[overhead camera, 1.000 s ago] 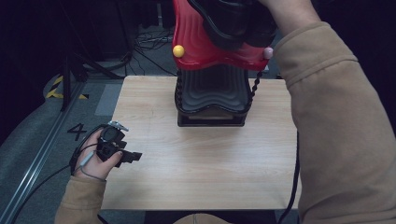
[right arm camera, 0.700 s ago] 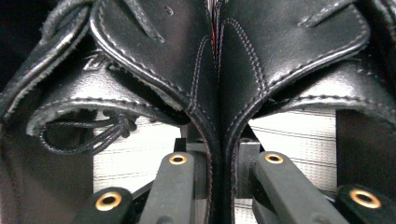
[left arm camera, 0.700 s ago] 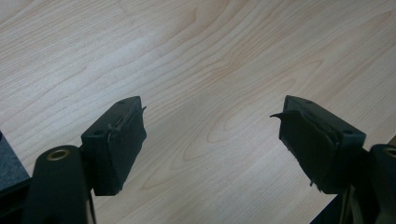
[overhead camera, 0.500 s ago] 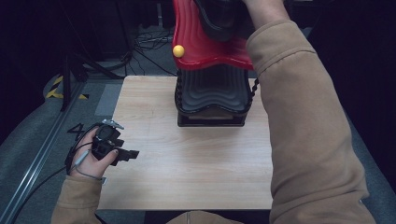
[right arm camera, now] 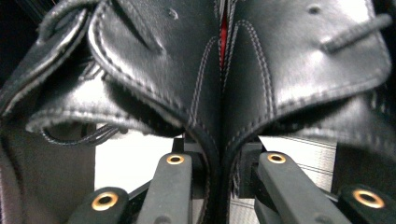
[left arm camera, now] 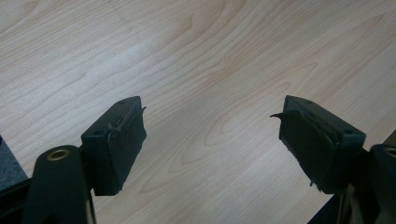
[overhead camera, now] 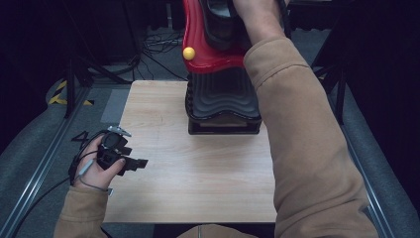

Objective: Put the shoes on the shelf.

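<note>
Shoes, black leather pair, pinched together in my right gripper, jaws having just eased open a little with both uppers between them. Held over the red rack at the counter's far edge, likely for stowing. Long axis unclear. Left gripper spread, empty, near the left edge.

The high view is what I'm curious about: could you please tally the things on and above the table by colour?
Black: 3 – ribbed stand, shoe and left gripper
Red: 1 – wavy tray on top of the stand
Yellow: 1 – ball at the tray's edge
Total: 5
</note>
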A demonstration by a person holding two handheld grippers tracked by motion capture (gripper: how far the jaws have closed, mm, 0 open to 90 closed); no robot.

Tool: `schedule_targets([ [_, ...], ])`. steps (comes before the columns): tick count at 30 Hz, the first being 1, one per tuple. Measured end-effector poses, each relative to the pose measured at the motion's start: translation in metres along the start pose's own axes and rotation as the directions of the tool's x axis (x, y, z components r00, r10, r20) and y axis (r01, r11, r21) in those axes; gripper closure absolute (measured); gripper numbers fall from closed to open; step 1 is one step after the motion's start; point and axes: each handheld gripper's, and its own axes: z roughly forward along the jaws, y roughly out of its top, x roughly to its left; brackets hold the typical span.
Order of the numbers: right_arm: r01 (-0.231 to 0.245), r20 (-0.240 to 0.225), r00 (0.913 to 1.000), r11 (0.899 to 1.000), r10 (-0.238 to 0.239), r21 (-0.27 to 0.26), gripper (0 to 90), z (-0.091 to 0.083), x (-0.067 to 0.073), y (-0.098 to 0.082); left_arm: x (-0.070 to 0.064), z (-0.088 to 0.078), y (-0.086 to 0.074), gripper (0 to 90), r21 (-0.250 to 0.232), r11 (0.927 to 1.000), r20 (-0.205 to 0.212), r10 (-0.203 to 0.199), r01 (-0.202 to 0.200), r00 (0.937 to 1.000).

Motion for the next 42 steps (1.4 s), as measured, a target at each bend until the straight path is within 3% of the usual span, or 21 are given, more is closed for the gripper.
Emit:
schedule_targets([
  [6,0.014,0.005,0.9999,1.0,-0.014,0.01,79.8,0.017,-0.003,-0.01,-0.001,0.002,0.001,23.2,0.007,1.0,-0.006,0.002,-0.002,1.0],
  [11,0.043,0.031,0.9986,0.999,-0.044,0.026,79.0,0.015,0.003,-0.014,-0.001,0.003,0.001,23.2,0.013,0.9999,0.0,0.0,0.0,1.0],
  [14,0.049,0.035,0.9981,0.997,-0.051,0.053,78.4,0.014,0.003,-0.018,-0.002,0.004,0.002,23.2,0.015,0.9999,-0.001,0.004,-0.004,1.0],
  [17,0.051,0.03,0.9982,0.998,-0.053,0.048,77.3,0.012,0.002,-0.021,-0.004,0.005,0.003,23.2,0.013,0.9999,-0.003,0.008,-0.008,1.0],
  [21,0.058,0.0,0.9983,0.997,-0.058,0.043,64.5,0.013,-0.003,-0.02,-0.008,0.005,0.005,23.2,0.014,0.9998,0.004,0.012,-0.012,0.9999],
  [23,0.057,-0.003,0.9984,0.998,-0.057,0.015,62.3,0.011,-0.003,-0.02,-0.008,0.005,0.006,23.2,0.017,0.9998,0.002,0.011,-0.011,0.9999],
  [29,0.079,-0.031,0.9964,0.997,-0.078,0.006,57.6,-0.003,-0.005,-0.02,-0.01,0.008,0.008,23.2,0.026,0.9995,0.002,0.016,-0.016,0.9999],
  [33,0.135,-0.083,0.9875,0.991,-0.134,0.001,53.6,-0.017,-0.012,-0.02,-0.011,0.009,0.01,23.2,0.027,0.9994,0.001,0.023,-0.023,0.9997],
  [36,0.157,-0.09,0.9833,0.987,-0.158,-0.019,52.3,-0.028,-0.019,-0.022,-0.013,0.01,0.013,23.2,0.028,0.9992,-0.006,0.028,-0.028,0.9996],
  [39,0.191,-0.115,0.974,0.981,-0.195,-0.045,50.6,-0.046,-0.032,-0.026,-0.016,0.011,0.015,23.2,0.03,0.999,-0.006,0.032,-0.032,0.9995],
  [42,0.233,-0.154,0.959,0.971,-0.238,-0.051,49.2,-0.064,-0.048,-0.032,-0.018,0.011,0.014,23.2,0.04,0.9984,-0.021,0.04,-0.04,0.999],
])
